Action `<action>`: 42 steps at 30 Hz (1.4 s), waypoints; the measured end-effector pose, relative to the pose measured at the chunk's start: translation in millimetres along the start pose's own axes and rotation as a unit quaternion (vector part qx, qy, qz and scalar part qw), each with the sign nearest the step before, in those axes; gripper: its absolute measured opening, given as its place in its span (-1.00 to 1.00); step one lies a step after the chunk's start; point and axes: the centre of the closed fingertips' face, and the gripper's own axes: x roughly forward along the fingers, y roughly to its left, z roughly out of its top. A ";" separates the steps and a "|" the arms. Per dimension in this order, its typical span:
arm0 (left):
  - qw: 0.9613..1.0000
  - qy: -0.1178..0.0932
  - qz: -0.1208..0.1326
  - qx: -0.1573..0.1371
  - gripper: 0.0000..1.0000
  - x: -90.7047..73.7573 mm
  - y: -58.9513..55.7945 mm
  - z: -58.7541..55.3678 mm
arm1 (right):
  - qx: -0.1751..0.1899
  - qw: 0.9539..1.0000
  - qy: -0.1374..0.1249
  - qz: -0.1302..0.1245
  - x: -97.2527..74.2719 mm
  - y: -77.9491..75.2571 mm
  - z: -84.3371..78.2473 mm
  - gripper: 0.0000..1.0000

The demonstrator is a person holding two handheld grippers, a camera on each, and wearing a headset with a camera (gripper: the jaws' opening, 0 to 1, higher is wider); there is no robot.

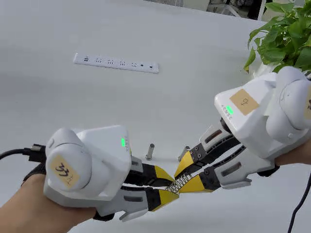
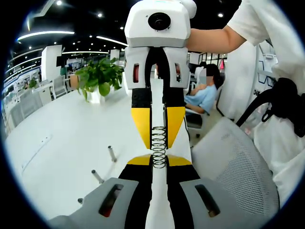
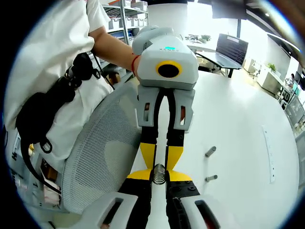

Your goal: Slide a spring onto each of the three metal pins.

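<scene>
Small coiled metal spring [image 1: 180, 183] is held in the air btwn the two grippers, just above the white desk [image 1: 97, 107], not on any pin. In the left gripper view it runs lengthwise. Its near end is pinched by the left gripper [image 2: 159, 160], whose yellow-tipped black jaws stand narrow. Its far end sits btwn the other gripper's yellow tips, which come in from the top, one each side of the coil. In the right gripper view the same spring is seen nearly end-on, as a ring at the tips of the right gripper [image 3: 159, 175]. Those jaws are also narrow and closed on it, w/ the left gripper's tips just beyond. In the head view the two sets of tips meet nose to nose w/ the spring slanting btwn them, left gripper low-left, right gripper coming from the right.

Just beyond the tips, 2 short grey metal pins [image 1: 150, 151] stand upright on the desk, near each other. The right-hand one is partly behind a right gripper jaw. The left gripper view has a poss. third, too small to be sure.

Further back a long white power strip [image 1: 116, 63] lies flat, well apart from the pins. A green leafy plant [image 1: 283, 34] sits at the desk's far right. A grey mesh office chair [image 3: 95, 162] is beside the desk in both gripper views, next to a person in a white top [image 3: 47, 57].
</scene>
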 end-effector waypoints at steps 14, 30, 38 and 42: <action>1.000 -0.005 0.006 -0.008 -0.81 -3.5 1.2 -3.1 | 0.006 1.000 0.001 -0.002 -0.5 -1.7 2.6 -0.88; 0.998 -0.018 0.056 -0.035 -0.49 -31.0 16.8 -19.9 | 0.012 1.000 0.004 -0.024 -13.0 -17.1 11.7 -0.88; 0.994 -0.030 0.093 -0.053 -0.28 -55.3 30.2 -33.3 | 0.017 0.999 0.011 -0.043 -16.1 -36.2 14.9 -0.88; 0.992 -0.031 0.106 -0.061 -0.21 -67.9 36.7 -40.7 | 0.020 0.998 0.017 -0.053 -16.5 -46.4 13.6 -0.88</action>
